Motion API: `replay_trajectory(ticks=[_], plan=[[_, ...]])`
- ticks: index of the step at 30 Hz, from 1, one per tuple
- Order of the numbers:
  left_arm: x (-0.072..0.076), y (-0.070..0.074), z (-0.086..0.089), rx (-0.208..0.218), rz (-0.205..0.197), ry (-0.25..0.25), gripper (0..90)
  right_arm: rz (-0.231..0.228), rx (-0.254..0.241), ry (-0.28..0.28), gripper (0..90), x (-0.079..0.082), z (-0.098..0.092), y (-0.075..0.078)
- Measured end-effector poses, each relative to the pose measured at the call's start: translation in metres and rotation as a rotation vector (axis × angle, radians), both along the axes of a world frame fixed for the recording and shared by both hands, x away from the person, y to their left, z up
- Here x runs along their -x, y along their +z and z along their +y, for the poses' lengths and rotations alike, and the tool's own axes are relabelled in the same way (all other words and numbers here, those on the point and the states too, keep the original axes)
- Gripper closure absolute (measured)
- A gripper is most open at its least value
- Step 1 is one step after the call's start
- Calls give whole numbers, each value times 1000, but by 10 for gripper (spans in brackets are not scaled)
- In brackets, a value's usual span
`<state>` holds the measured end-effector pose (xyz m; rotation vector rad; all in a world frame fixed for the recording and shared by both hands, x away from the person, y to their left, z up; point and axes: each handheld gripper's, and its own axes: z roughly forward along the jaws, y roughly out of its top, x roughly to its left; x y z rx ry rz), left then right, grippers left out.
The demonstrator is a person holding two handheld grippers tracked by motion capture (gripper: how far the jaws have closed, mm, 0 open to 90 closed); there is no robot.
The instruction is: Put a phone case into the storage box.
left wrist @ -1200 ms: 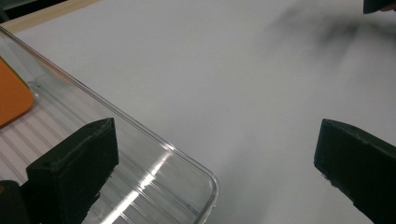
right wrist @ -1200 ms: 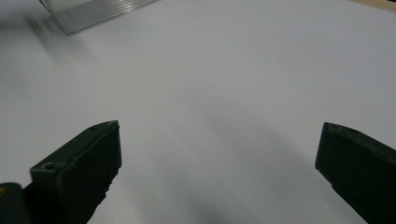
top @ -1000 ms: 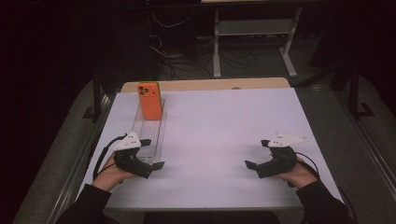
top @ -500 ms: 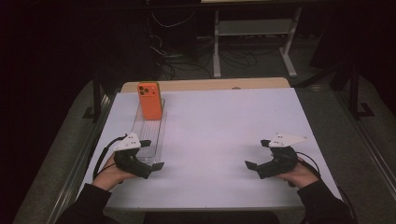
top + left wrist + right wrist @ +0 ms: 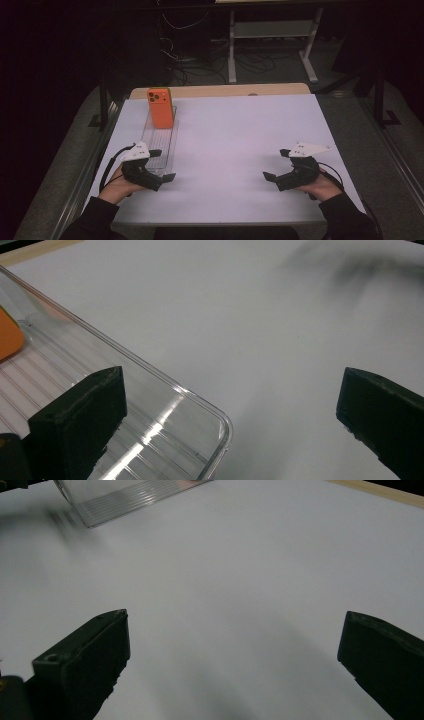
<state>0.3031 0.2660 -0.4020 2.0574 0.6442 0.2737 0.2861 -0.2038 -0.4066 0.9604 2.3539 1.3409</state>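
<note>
The left gripper (image 5: 159, 165) rests low at the near left of the white table (image 5: 240, 135), jaws spread wide and holding nothing. One jaw stands over the near corner of the clear plastic tray (image 5: 161, 145); the other stands over bare tabletop. An orange phone (image 5: 161, 107) stands upright at the tray's far end. The right gripper (image 5: 276, 164) sits at the near right, well apart from the tray, jaws likewise wide and empty.

I see a white counter (image 5: 240, 150) with a wooden strip (image 5: 220, 90) along its far edge; beyond the counter, a grey metal stand (image 5: 270, 35) and loose cables (image 5: 200, 65) on the floor.
</note>
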Motion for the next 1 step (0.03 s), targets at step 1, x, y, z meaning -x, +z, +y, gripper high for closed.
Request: replay_trajectory(ticks=[1], plan=[[0,0,0,-1,0,-1,0,1,0,0,0,0,0,0]])
